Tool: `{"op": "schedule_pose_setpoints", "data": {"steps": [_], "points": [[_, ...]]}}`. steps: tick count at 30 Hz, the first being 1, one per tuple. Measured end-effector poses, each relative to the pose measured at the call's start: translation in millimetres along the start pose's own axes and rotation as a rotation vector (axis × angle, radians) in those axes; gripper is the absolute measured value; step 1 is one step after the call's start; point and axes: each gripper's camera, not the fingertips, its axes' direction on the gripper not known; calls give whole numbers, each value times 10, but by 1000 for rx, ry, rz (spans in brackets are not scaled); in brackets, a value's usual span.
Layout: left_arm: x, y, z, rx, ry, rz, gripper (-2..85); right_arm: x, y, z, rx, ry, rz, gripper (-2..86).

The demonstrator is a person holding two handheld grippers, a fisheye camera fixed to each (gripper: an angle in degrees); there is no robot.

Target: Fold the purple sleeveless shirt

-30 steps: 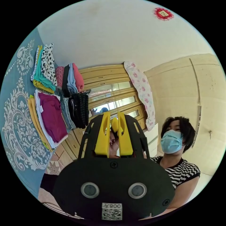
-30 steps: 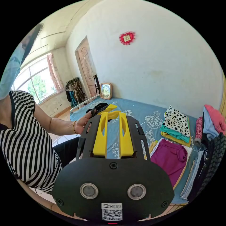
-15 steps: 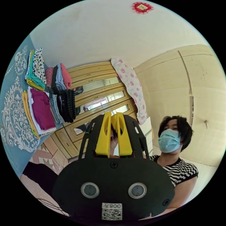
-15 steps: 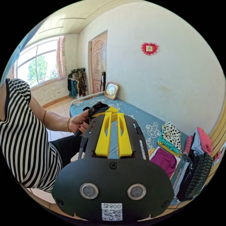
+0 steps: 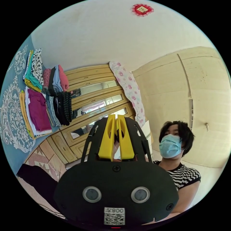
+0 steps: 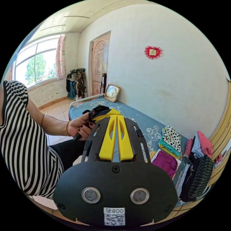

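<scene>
The purple sleeveless shirt [image 5: 38, 112] lies folded on top of a pile of clothes on the blue bed; the right gripper view has the shirt [image 6: 166, 162] at the lower right. My left gripper [image 5: 115, 117] is held in the air far from it, jaws shut with nothing between them. My right gripper [image 6: 117, 116] is also up in the air, jaws closed together and empty. Just behind its tips, a hand holds the left gripper [image 6: 104, 112]. Neither gripper touches any cloth.
Several stacks of folded clothes [image 6: 192, 166] sit beside the shirt on the patterned blue bed cover [image 6: 134, 115]. A wooden wardrobe with mirrors [image 5: 96, 96] has a floral garment [image 5: 130, 91] hanging on it. A person in a striped top [image 5: 182, 175] holds both grippers. A clock [image 6: 111, 92] leans on the wall.
Both grippers' jaws have closed from a visible gap to shut. Both cameras have swung, so the clothes piles sit further toward the views' edges.
</scene>
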Motion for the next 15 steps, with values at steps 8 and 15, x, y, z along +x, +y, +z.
{"op": "schedule_pose_setpoints", "data": {"steps": [8,15], "points": [[305,-33,70,15,30,-18,22,399,205,82,-3,28,54,-1],[516,-91,99,16,38,-40,23,951,478,145,-22,24,138,0]]}}
